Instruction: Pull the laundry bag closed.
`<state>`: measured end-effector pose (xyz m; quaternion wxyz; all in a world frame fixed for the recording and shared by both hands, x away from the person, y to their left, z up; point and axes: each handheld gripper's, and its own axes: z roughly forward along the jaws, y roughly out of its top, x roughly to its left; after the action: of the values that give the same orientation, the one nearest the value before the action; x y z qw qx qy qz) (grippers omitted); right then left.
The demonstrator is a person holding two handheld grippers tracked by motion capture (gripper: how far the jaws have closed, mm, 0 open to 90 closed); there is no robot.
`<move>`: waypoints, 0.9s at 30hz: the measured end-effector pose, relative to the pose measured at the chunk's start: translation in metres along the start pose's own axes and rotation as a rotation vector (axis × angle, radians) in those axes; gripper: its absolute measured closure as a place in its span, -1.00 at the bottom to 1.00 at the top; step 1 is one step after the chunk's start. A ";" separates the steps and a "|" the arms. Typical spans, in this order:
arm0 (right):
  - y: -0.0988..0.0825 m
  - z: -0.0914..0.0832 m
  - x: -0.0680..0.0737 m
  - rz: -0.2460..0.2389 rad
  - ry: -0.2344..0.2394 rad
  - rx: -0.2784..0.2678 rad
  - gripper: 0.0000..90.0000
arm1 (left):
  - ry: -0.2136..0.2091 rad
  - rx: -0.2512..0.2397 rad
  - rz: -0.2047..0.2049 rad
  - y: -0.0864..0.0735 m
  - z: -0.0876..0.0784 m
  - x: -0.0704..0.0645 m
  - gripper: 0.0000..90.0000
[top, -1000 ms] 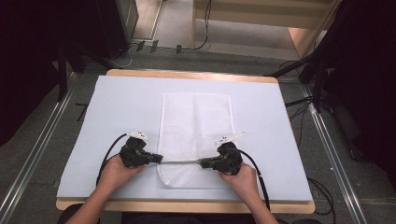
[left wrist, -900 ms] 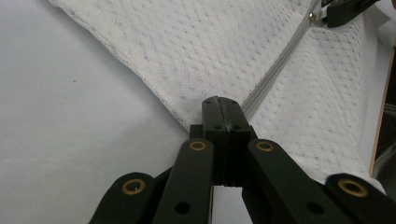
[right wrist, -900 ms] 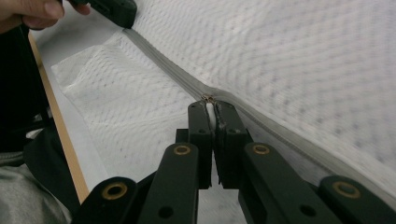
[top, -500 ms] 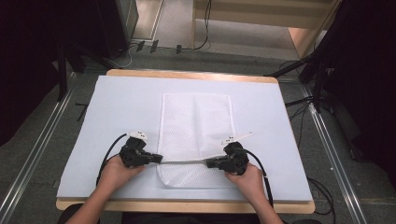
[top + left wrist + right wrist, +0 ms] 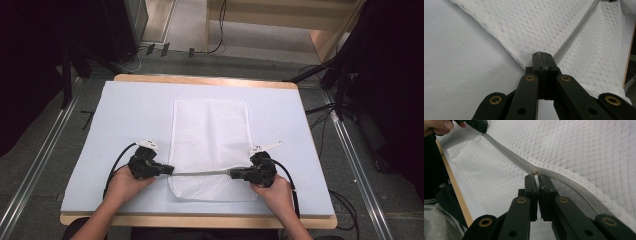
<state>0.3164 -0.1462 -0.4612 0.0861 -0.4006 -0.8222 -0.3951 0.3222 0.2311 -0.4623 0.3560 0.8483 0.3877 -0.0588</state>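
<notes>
White mesh bag [image 5: 210, 145] lies flat mid-counter [image 5: 125, 115] on a pale sheet. Left hand-held gripper [image 5: 167, 171] pinches the bag's edge by the zipper [image 5: 202, 173]; right hand-held gripper [image 5: 235, 174] is clamped on the zipper pull.

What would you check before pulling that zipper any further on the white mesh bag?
1. Left hand-held gripper shut on the zipper's end at the bag's edge: ok.
2. Right hand-held gripper shut on the zipper pull: ok, a small white tab sits between its jaws.
3. Grey zipper taut and straight between the two grippers: ok.
4. Mesh bag lying flat on the white table cover: ok.
5. Mesh caught in the slider: cannot tell.
6. Which stretch of the zipper is open: cannot tell.
</notes>
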 end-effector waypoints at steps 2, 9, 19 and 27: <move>-0.001 -0.002 -0.001 -0.002 -0.011 0.007 0.97 | -0.006 -0.002 0.000 0.000 0.000 0.001 1.00; -0.003 -0.005 -0.003 0.002 -0.003 0.000 0.97 | -0.009 0.005 -0.001 0.000 0.000 0.001 1.00; -0.007 -0.011 -0.008 0.014 -0.002 0.004 0.97 | -0.009 -0.001 0.001 0.000 0.000 0.001 1.00; -0.010 -0.021 -0.017 0.040 0.003 -0.012 0.97 | -0.011 0.000 0.000 0.000 0.000 0.001 1.00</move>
<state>0.3172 -0.1754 -0.4604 0.0929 -0.4169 -0.8115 -0.3987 0.3231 0.2319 -0.4627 0.3581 0.8479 0.3858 -0.0634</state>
